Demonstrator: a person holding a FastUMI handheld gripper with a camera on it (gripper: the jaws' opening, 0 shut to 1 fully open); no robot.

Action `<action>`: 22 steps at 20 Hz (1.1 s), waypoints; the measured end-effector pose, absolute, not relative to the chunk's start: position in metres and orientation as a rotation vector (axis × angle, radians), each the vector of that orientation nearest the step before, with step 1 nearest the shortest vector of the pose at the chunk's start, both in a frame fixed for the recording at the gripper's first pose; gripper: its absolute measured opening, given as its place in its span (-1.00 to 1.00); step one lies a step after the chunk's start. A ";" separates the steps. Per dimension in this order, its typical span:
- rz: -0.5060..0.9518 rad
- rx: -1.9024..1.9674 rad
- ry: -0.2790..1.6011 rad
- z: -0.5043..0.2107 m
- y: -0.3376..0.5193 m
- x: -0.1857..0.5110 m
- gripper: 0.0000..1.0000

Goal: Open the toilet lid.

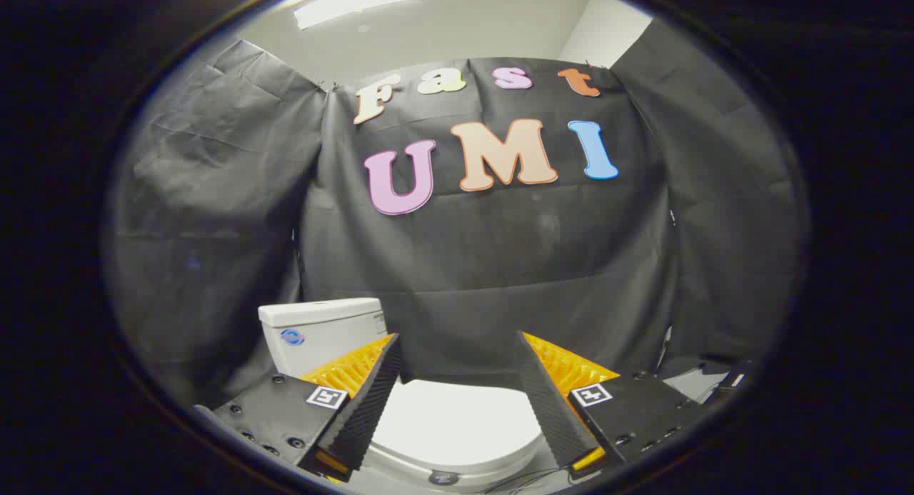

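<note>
The gripper (457,381) sits at the bottom of the frame with its two fingers (364,409) spread wide, nothing between them but open air. Low in the frame, in that gap and below the fingers, lies the toilet lid (450,427), closed flat: a smooth, glossy white shell with a rounded front edge curving along the bottom centre. A small dark round mark sits at that front edge. The fingers hang above the lid, apart from it; neither one touches its rim as far as can be seen. Their inner faces are ribbed in fine ridges.

At lower left, behind the left finger, stands the tank (321,331), a boxy white ceramic block with a flat cover and softly rounded corners. Behind everything hangs the wall (500,266), creased matte black cloth, leaving free room above the lid. A pale ceiling (464,23) shows at the top.
</note>
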State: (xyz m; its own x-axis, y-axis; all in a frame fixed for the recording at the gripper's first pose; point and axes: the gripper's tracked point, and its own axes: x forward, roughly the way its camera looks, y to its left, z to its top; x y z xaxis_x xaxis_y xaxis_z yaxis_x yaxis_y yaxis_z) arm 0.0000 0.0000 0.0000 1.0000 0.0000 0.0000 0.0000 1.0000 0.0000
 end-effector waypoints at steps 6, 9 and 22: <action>-0.027 -0.008 0.051 -0.029 0.017 -0.040 0.96; -0.039 0.026 0.062 -0.034 0.023 -0.058 0.96; 0.092 -0.079 0.091 -0.077 0.064 -0.065 0.96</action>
